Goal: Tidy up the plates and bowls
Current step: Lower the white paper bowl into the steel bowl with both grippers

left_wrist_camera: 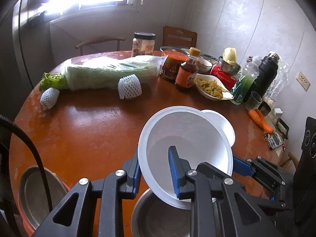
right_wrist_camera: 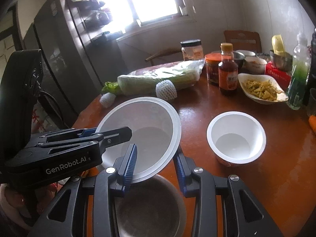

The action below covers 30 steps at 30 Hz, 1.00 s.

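"GenRobot.AI" is printed in white on the left gripper (right_wrist_camera: 116, 136); bottle and jar labels are too blurred to read. Big white bowl (right_wrist_camera: 142, 138), plain, thin flanged rim, is tilted with its mouth facing the cameras, lifted above the metal bowl (right_wrist_camera: 150, 207). Both grippers clamp its rim: left gripper fingers (left_wrist_camera: 173, 169) clenched on one side, right gripper (right_wrist_camera: 156, 162) fingers clenched on the near edge. Small white cup-bowl (right_wrist_camera: 236, 136) stands upright on the orange counter (right_wrist_camera: 276, 167), just right of the big bowl, apart from it.
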Each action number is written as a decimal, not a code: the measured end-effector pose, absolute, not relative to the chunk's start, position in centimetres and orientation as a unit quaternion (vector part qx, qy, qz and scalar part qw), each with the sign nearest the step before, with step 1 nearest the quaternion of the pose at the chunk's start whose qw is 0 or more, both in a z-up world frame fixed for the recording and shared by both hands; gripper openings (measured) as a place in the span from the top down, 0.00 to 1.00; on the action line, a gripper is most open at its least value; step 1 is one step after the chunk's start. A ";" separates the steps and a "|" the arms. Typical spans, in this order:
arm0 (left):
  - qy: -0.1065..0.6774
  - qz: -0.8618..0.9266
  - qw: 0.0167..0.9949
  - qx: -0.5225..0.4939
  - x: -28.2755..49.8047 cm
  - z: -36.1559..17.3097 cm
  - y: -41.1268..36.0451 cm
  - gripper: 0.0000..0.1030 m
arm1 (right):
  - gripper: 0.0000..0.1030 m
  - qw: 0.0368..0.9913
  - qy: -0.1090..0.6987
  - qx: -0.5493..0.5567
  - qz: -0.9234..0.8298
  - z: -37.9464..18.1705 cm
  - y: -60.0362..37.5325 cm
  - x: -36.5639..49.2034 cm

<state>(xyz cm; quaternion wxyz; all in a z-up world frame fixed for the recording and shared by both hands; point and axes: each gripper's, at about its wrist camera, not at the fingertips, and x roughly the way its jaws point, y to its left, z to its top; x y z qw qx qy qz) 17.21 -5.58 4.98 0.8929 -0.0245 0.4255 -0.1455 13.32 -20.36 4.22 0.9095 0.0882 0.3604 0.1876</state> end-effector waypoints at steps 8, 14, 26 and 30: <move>0.414 -0.145 0.898 -0.019 13.6 5.2 -6.0 0.74 | 0.62 0.915 0.346 0.079 0.191 4.7 -20.5 9.8; 0.419 -0.143 0.896 -0.021 12.0 4.0 -6.2 0.74 | 0.62 0.914 0.351 0.072 0.192 4.0 -20.8 7.9; 0.435 -0.134 0.890 -0.024 10.0 1.3 -5.9 0.74 | 0.62 0.907 0.365 0.056 0.203 1.9 -20.3 5.4; 0.443 -0.130 0.887 -0.020 9.9 0.5 -5.9 0.74 | 0.61 0.902 0.375 0.057 0.206 1.1 -20.3 5.4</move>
